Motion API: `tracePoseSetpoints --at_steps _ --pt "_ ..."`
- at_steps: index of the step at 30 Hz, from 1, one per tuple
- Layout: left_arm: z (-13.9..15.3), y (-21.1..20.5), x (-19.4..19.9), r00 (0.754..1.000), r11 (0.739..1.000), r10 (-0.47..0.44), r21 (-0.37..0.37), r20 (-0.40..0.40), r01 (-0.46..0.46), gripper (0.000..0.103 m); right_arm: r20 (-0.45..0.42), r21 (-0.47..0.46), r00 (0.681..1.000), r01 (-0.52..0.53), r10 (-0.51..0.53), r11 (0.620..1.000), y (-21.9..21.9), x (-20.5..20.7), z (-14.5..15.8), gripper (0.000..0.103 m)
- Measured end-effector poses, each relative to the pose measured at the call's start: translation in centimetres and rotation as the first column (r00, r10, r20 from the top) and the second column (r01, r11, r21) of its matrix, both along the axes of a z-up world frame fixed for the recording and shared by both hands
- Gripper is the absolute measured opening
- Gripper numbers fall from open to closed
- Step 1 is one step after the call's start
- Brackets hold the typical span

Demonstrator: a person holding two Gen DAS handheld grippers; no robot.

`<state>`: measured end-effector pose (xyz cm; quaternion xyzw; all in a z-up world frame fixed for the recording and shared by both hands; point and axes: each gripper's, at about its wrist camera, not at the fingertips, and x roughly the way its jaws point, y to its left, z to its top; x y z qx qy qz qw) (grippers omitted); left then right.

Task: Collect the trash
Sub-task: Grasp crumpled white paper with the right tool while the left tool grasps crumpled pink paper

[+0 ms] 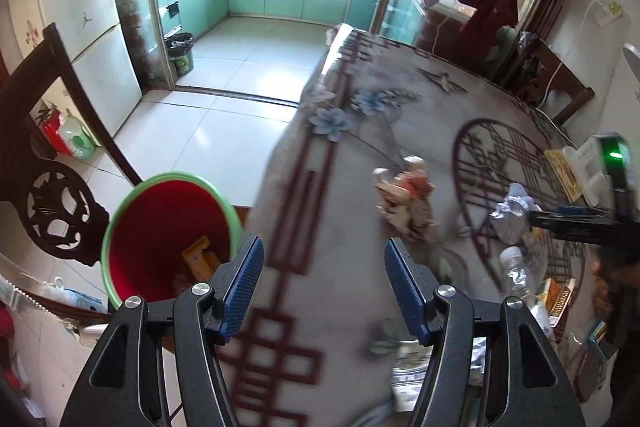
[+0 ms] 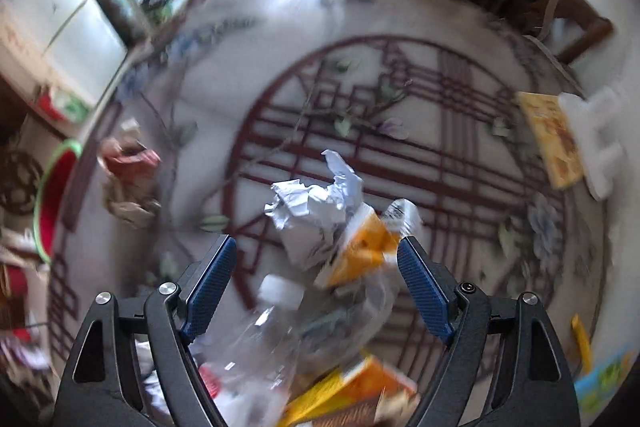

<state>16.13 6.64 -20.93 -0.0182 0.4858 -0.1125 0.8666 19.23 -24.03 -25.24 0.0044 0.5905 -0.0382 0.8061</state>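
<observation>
A red bin with a green rim [image 1: 160, 227] stands on the floor left of the table, with yellow trash inside; it also shows in the right wrist view [image 2: 52, 195]. My left gripper [image 1: 324, 287] is open and empty over the table's left part. A crumpled brownish paper wad [image 1: 408, 199] lies ahead of it, also seen in the right wrist view [image 2: 128, 179]. My right gripper [image 2: 316, 291] is open over a pile: crumpled white paper [image 2: 312, 211], an orange-and-white wrapper [image 2: 364, 247] and a clear plastic bottle [image 2: 280, 331]. The right gripper also shows at the left wrist view's right edge [image 1: 576, 223].
The round table [image 1: 360, 155] has a patterned cloth. A yellow book [image 2: 556, 143] and a white object [image 2: 596, 139] lie at its far right. A dark wooden chair [image 1: 48, 163] stands beside the bin. Another yellow box [image 2: 352, 395] lies under the right gripper.
</observation>
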Motion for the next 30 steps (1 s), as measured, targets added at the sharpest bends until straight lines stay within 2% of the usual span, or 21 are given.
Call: tracePoseSetpoints --at_steps 2,3,4,6,7,9,11,20,28,29,30 --pt "-0.2 -1.6 -0.1 1.000 1.000 -0.006 0.016 -0.010 0.006 0.062 -0.037 -0.012 0.999 -0.040 0.039 0.999 -0.4 0.9 -1.8 0.082" --pt "-0.3 -2.1 -0.1 1.000 1.000 -0.008 0.021 -0.014 0.008 0.062 -0.051 -0.019 0.997 -0.052 0.051 0.998 -0.6 1.3 -2.5 0.078" --pt "-0.4 -2.6 0.0 1.000 1.000 -0.011 0.025 -0.018 0.011 0.062 -0.061 -0.025 0.996 -0.064 0.062 0.998 -0.6 1.7 -3.1 0.061" --pt "-0.7 -4.0 0.3 0.999 0.999 -0.013 0.034 -0.032 0.014 0.062 -0.043 -0.029 0.994 -0.100 0.098 0.995 -0.5 1.9 -3.1 0.055" --pt "-0.9 -4.4 0.5 0.999 0.999 -0.014 0.034 -0.039 0.015 0.062 -0.036 -0.039 0.993 -0.117 0.115 0.992 -0.4 1.9 -2.8 0.045" --pt "-1.4 -5.4 1.1 0.998 1.000 -0.012 0.028 -0.058 0.013 0.062 -0.012 -0.038 0.991 -0.130 0.130 0.991 -0.3 1.7 -2.1 0.035" --pt "-2.1 -6.6 2.0 0.997 1.000 -0.013 0.021 -0.077 0.015 0.062 0.032 -0.003 0.992 -0.122 0.122 0.993 -0.7 1.2 -0.8 0.032" --pt "-6.0 -10.0 6.6 0.991 1.000 0.009 0.019 -0.135 -0.006 0.062 0.207 0.154 0.978 -0.046 0.013 0.987 -0.7 -1.7 4.5 0.032" --pt "-9.6 -12.1 9.4 0.982 1.000 -0.003 0.029 -0.188 0.009 0.061 0.212 0.207 0.977 -0.024 -0.021 0.978 -0.6 -1.5 4.4 0.032" --pt "-9.8 -12.2 9.5 0.982 1.000 -0.006 0.017 -0.189 0.009 0.058 0.213 0.209 0.977 -0.022 -0.023 0.978 -0.5 -1.5 4.5 0.032" --pt "-9.9 -12.2 9.5 0.982 1.000 -0.014 0.006 -0.191 0.015 0.037 0.212 0.211 0.977 -0.022 -0.024 0.977 -0.5 -1.6 4.5 0.032"
